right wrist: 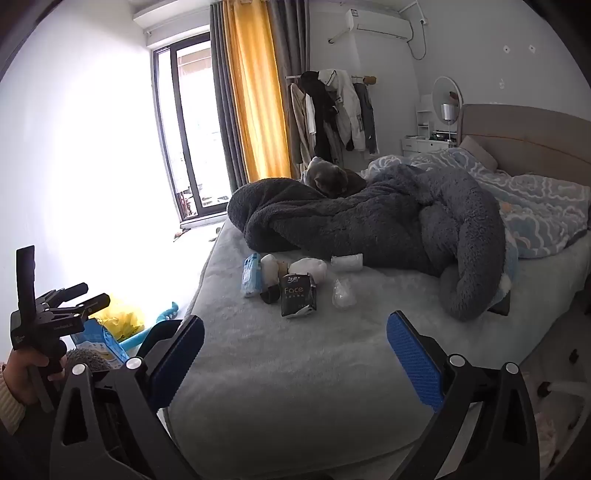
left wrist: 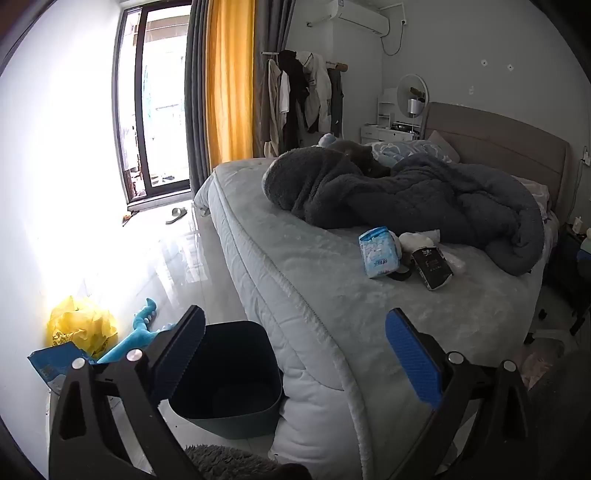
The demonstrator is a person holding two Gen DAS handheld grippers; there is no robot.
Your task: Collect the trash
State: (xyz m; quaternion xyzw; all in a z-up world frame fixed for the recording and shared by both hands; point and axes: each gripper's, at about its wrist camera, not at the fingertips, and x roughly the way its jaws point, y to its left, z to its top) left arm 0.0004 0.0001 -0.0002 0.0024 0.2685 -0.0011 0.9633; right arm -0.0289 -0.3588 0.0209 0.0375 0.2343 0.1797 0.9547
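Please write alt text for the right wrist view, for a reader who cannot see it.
The open right gripper holds nothing and points at small litter on a grey bed: a black Face tissue pack, a blue packet and crumpled white wrappers. A dark fleece blanket lies behind.

A bedroom with white walls [left wrist: 461,55] and a glossy pale tiled floor [left wrist: 184,266]. At ten o'clock a dark-framed glass door [left wrist: 155,110] lets in glaring daylight that washes out the left wall. Beside it, toward twelve, hang grey and yellow curtains [left wrist: 229,85]. An air conditioner [left wrist: 360,16] sits high at one o'clock, above a clothes rack [left wrist: 303,96] hung with coats. At two o'clock a white dresser [left wrist: 384,131] with a round mirror [left wrist: 413,94] stands by the beige headboard [left wrist: 498,136]. The bed [left wrist: 332,295] fills the centre, its pale cover bearing a rumpled grey blanket [left wrist: 406,192].
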